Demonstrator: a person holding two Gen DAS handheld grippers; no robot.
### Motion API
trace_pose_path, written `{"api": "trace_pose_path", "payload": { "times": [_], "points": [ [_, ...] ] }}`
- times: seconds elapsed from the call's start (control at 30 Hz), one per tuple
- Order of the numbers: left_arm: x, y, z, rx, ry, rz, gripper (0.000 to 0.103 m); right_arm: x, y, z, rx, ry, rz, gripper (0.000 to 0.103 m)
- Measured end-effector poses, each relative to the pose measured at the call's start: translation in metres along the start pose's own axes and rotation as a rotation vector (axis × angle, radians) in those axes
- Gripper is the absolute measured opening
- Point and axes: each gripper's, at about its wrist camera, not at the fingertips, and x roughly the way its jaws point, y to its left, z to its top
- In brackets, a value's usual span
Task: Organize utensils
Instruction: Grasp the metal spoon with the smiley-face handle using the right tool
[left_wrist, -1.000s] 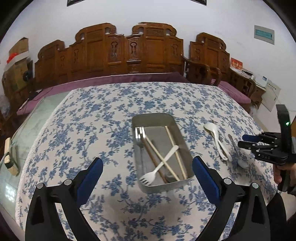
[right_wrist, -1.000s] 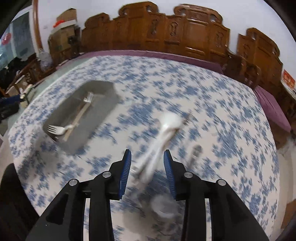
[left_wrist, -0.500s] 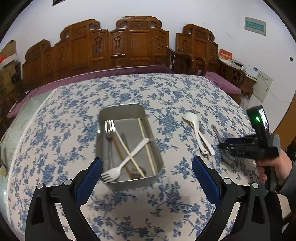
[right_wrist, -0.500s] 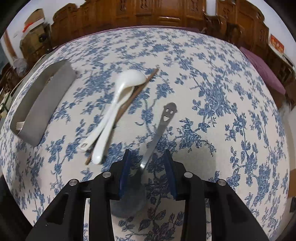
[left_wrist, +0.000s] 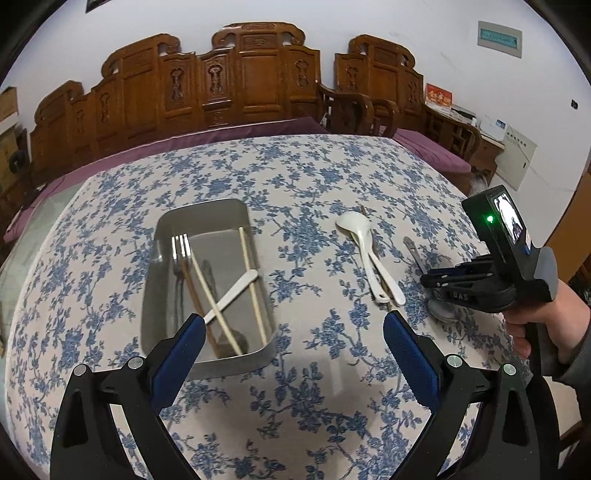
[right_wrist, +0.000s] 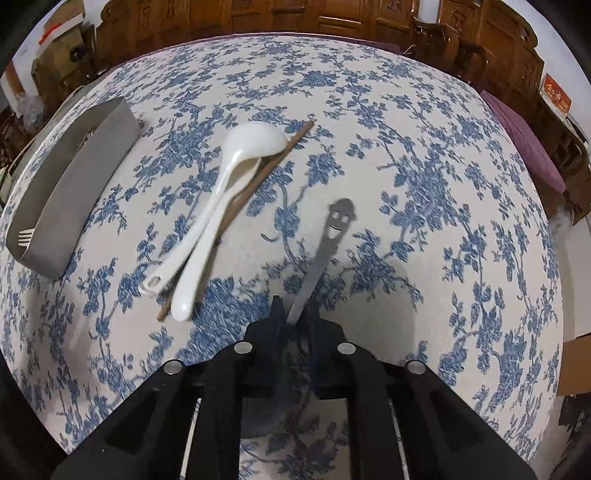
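**On the bench: right gripper clamped on metal spoon**

On the bench (left_wrist: 295, 177), under a blue floral cloth, right wrist view shows the right gripper (right_wrist: 294, 319) clenched around the handle of a metal spoon (right_wrist: 325, 243); smiley-face cutout at the handle's far end, bowl hidden under the gripper body. Left wrist view shows what that view hides: spoon bowl (left_wrist: 441, 312) sits on the cloth right below the gripper, and inside of the metal tray (left_wrist: 210, 363) — metal fork (left_wrist: 180, 251), white plastic fork handle, pale chopsticks (left_wrist: 248, 273), a dark utensil. Right view gets only the tray's outer wall plus white fork tines.

Two white spoons (right_wrist: 221, 206) lie stacked over a brown chopstick (right_wrist: 291, 144), just left of the metal spoon, between it and the tray.

Left gripper (left_wrist: 293, 354) released, jaws spread wide, hovering near the tray's near end.

Gripper body reads "UAS", unclear. Red wall card unreadable.
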Motion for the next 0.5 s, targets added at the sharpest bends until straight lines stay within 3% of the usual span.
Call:
{"api": "trace_pose_path", "payload": {
  "times": [0.1, 0.5],
  "points": [
    [0.006, -0.009, 0.002, 0.013, 0.009, 0.000, 0.093, -0.002, -0.007, -0.004, 0.002, 0.006, 0.020, 0.007],
    [0.054, -0.047, 0.017, 0.070, 0.083, 0.008, 0.093, -0.011, -0.030, -0.028, -0.002, -0.066, 0.066, 0.007]
  ]
}}
